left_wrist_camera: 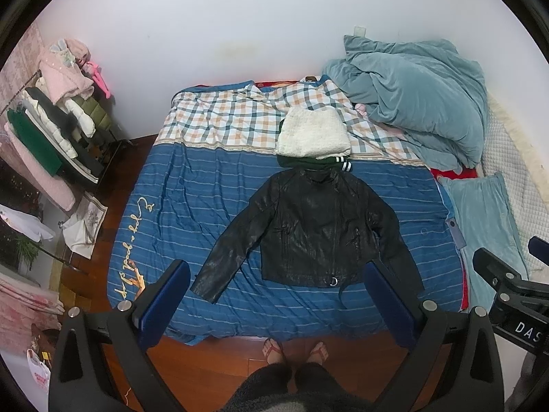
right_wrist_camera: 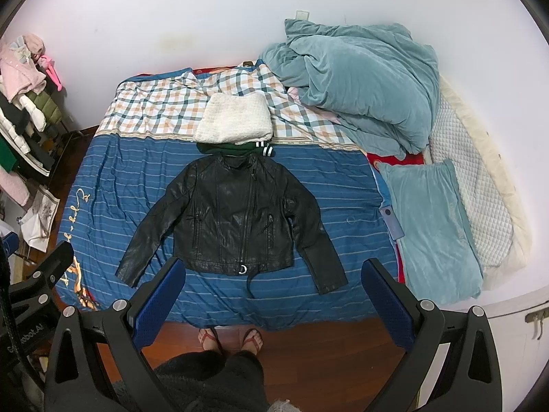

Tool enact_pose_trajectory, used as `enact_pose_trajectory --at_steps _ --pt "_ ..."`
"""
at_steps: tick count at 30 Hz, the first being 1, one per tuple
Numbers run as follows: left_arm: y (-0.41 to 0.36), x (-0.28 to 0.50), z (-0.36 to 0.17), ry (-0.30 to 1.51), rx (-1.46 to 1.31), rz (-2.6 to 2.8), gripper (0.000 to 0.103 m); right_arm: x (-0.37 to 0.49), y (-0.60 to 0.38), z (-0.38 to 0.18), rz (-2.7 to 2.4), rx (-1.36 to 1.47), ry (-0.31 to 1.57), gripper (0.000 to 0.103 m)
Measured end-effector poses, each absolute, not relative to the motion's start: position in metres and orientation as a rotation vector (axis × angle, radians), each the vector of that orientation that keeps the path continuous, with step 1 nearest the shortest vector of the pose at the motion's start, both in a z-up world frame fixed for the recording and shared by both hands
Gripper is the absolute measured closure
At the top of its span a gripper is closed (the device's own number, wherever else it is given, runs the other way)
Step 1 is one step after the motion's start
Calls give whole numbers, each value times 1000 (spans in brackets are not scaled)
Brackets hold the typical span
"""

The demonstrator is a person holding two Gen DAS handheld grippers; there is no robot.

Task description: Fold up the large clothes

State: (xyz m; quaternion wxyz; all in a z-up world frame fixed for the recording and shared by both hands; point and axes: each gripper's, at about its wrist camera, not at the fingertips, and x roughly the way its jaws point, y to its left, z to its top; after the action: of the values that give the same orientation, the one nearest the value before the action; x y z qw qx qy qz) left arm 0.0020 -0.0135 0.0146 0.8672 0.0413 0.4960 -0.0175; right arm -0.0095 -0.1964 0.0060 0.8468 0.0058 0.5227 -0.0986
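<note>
So the black leather jacket [right_wrist_camera: 236,219] is laid flat, front up and zipped, on the blue striped part of the bed [right_wrist_camera: 343,185], collar toward the wall and both sleeves angled out and down toward the near edge. Just past the collar there's a pile of 2 folded things, a white knit sweater [right_wrist_camera: 233,120] sitting on something dark green [right_wrist_camera: 223,149], so my guess is this jacket is next in line and its fold hasn't started yet. Both grippers are held up high above the near edge of the bed, well clear of the fabric: left gripper [left_wrist_camera: 274,295] has its jaws wide apart with nothing in them, same for the right gripper [right_wrist_camera: 271,292]. Next move probably means dropping down to the sleeve cuffs, 1 gripper each, and bringing the sleeves in across the chest. Leather's stiff and slick, so I'd expect it to want a firm pinch.
</note>
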Motion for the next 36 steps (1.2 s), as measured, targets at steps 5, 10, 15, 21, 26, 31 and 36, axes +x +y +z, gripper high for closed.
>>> enact_pose_trajectory --at_steps 5,10,15,21,26,31,36 --pt "-13 2 15 1039 85 -38 0 -12 -201 14 -210 17 1096 0" --pt "-17 4 18 1037 88 -40 0 -15 -203 14 -210 21 1093 0" --pt "-20 4 24 1030 84 -47 0 -15 -203 14 -210 21 1093 0" --pt "-17 0 23 1022 78 -56 0 -16 -202 15 -213 21 1088 0" --pt "-17 0 25 1013 74 -62 0 -17 -200 18 -216 25 1083 0" --pt "-14 -2 23 1010 74 -68 0 -18 -199 20 -217 24 1080 0" --pt "-11 4 20 1009 49 -103 0 -19 -200 19 -218 26 1079 0"
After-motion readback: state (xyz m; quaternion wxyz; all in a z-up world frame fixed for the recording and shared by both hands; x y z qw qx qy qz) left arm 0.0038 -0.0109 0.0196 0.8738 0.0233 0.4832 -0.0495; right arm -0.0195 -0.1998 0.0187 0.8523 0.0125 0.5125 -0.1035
